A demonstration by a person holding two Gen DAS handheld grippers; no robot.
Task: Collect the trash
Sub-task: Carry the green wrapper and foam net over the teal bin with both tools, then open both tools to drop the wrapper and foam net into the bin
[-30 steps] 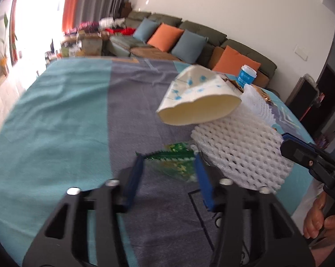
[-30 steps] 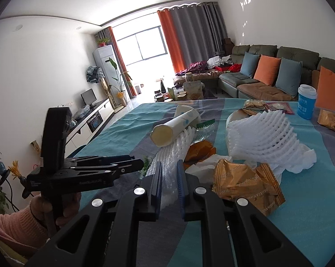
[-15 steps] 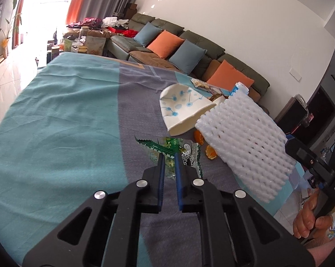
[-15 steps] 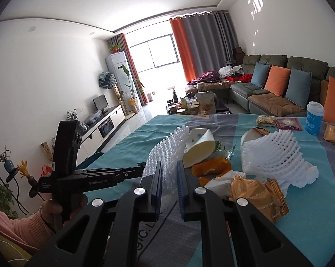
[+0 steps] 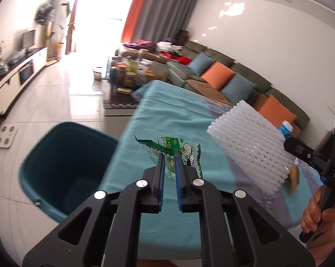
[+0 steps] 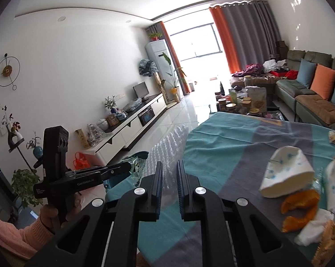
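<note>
In the left wrist view my left gripper (image 5: 169, 155) is shut on a green and clear snack wrapper (image 5: 167, 143), held in the air over the left edge of the teal tablecloth (image 5: 167, 115). A dark teal bin (image 5: 63, 166) stands open on the floor below and to the left. My right gripper (image 6: 169, 163) is shut on a white foam net (image 6: 167, 151), which also shows at the right of the left wrist view as a white foam net (image 5: 251, 146). The left gripper (image 6: 123, 168) with the wrapper (image 6: 135, 163) shows to the left in the right wrist view.
On the table at the right lie a crushed paper cup (image 6: 285, 173), orange peel (image 6: 300, 202), a tissue (image 6: 311, 229) and a brown snack bag (image 6: 331, 240). A low coffee table (image 5: 123, 84) crowded with jars stands past the table's end. A white scale (image 5: 4, 136) lies on the tile floor.
The left gripper shut on the wrapper and lifted it off the table. Both grippers swung left with their loads toward the table's edge, and the bin came into view.
</note>
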